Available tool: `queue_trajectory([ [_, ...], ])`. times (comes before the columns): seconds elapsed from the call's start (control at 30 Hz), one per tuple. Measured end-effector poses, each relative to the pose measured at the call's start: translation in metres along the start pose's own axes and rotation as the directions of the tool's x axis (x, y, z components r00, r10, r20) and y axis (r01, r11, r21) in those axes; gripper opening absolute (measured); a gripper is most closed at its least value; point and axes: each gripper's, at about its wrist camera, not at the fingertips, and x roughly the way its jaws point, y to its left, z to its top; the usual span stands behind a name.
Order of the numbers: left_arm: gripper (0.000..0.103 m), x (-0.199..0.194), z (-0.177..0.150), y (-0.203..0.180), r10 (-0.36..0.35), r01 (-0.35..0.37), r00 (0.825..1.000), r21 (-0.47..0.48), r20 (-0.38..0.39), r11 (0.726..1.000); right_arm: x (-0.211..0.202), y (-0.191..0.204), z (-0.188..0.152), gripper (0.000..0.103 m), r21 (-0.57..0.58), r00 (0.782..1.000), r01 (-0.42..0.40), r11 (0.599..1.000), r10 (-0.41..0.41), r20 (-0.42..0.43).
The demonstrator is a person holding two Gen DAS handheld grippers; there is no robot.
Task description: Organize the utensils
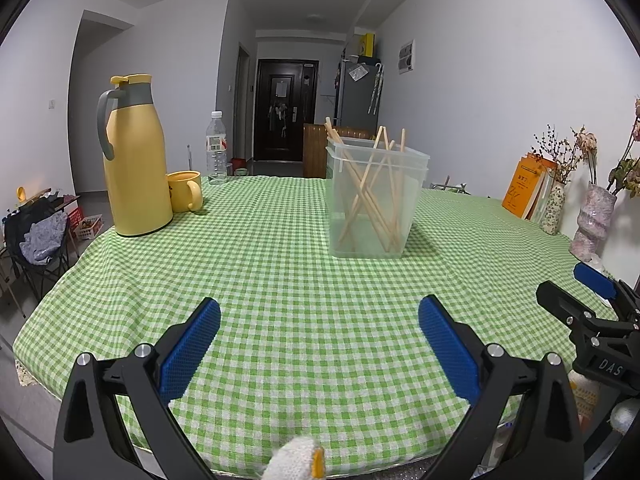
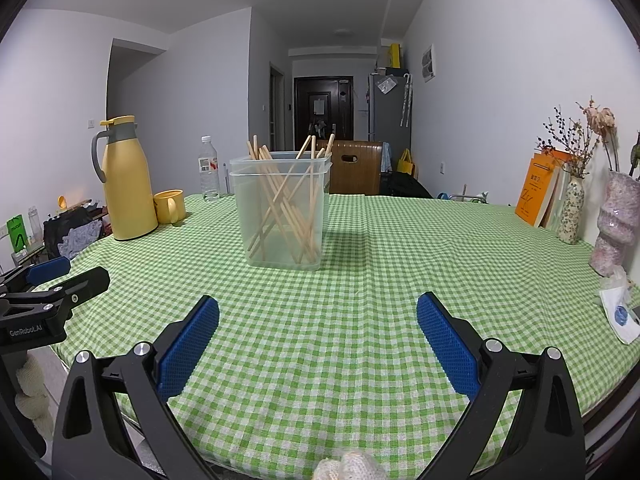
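Two vases (image 2: 573, 211) – one mug (image 2: 170, 206) (yellow)

White walls (image 2: 500, 60) flank a hallway ending at a dark door (image 2: 323, 106) (closed), grey fridge (image 2: 390, 108) beside

Clear plastic container (image 1: 374, 204) of wooden chopsticks (image 1: 370, 192), centre frame, on green checked tablecloth (image 1: 280, 280); left gripper (image 1: 319, 312) spread wide below; right gripper (image 1: 588, 292), lower right, apparently parted.

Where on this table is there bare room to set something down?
The cloth between the bin and both open grippers, left, right, is bare, as is the stretch right of the bin. Crowded: thermos and mug; books and vases.
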Motion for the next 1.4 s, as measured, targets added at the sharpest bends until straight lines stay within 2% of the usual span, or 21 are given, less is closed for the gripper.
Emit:
queue_trajectory([
  [1.4, 0.097, -0.0024, 0.0026, -0.0034, -0.005, 0.005, 1.0, 0.002, 0.005, 1.0, 0.0, -0.0014, 0.0018, 0.095, -0.007, 1.0, 0.004, 1.0, -0.004, 0.002],
])
